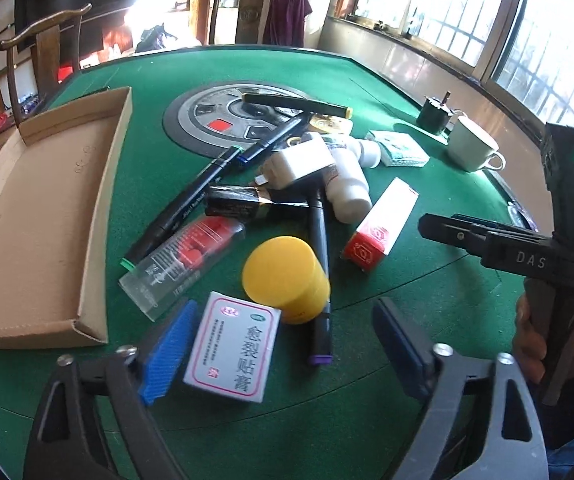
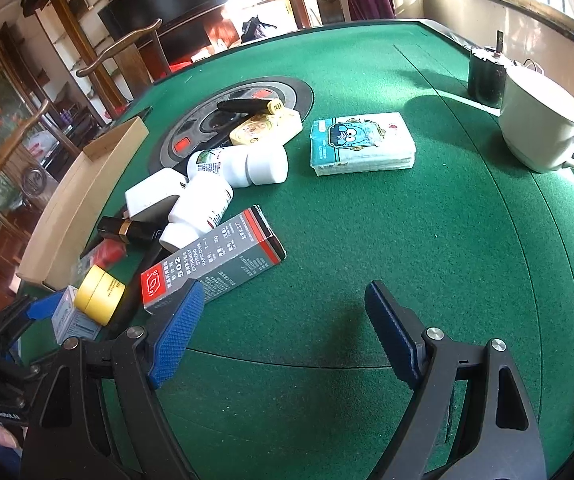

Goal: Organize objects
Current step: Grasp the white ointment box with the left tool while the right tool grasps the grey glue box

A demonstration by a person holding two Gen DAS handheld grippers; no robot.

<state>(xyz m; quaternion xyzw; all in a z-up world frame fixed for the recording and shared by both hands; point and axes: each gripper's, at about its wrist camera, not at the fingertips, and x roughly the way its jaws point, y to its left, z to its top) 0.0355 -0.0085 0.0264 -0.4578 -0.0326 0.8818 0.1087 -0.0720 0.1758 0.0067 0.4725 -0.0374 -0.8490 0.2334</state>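
A pile of small objects lies on the green table (image 1: 407, 300). My left gripper (image 1: 283, 348) is open around a white medicine box (image 1: 233, 346), next to a yellow jar (image 1: 285, 278). Beyond lie a clear tube with red pieces (image 1: 183, 262), black markers (image 1: 215, 176), a white charger (image 1: 301, 160), white bottles (image 1: 347, 184) and a red and white glue box (image 1: 381, 224). My right gripper (image 2: 283, 328) is open and empty, its left finger (image 2: 175, 332) by the glue box (image 2: 211, 260). A tissue pack (image 2: 363, 142) lies apart.
An open cardboard tray (image 1: 39, 216) lies at the left of the table. A white cup (image 2: 543, 124) and a dark cylinder (image 2: 487, 76) stand at the far right edge. Wooden chairs (image 1: 47, 48) stand behind the table. A round control panel (image 1: 223, 116) is set in the table's middle.
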